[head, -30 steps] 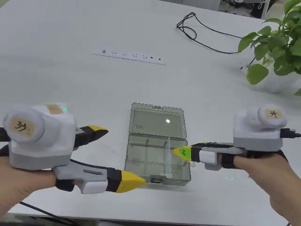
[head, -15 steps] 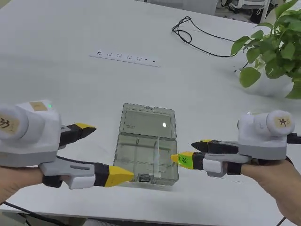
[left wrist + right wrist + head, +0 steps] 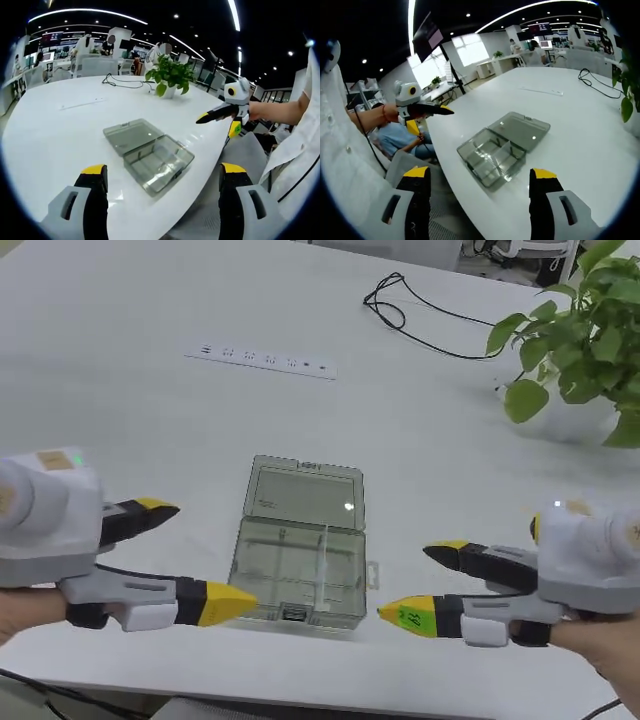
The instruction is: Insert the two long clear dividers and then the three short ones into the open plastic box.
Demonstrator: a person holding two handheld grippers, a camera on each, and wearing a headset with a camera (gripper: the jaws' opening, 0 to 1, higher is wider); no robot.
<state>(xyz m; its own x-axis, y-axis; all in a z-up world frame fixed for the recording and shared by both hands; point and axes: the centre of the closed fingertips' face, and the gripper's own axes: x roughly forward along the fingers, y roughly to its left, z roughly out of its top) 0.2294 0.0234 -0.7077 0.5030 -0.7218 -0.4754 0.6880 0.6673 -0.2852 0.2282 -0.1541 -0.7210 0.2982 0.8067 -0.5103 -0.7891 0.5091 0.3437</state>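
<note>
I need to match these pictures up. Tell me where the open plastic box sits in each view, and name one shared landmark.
Head view: open plastic box lower centre, lid farther up.
Left gripper view: centre, above the jaws, lid upper left.
Right gripper view: centre, lid upper right.
Shared landmark: potted plant, upper right, top centre, right edge respectively.

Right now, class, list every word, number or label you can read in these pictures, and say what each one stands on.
"18", or thereabouts: handwritten on the small green sticker on the lower jaw tip of the right gripper; blurred, so unsure.
Long white power strip: dark markings, too small to read.
Open clear plastic box: faint mark on the lid, too small to read.
</note>
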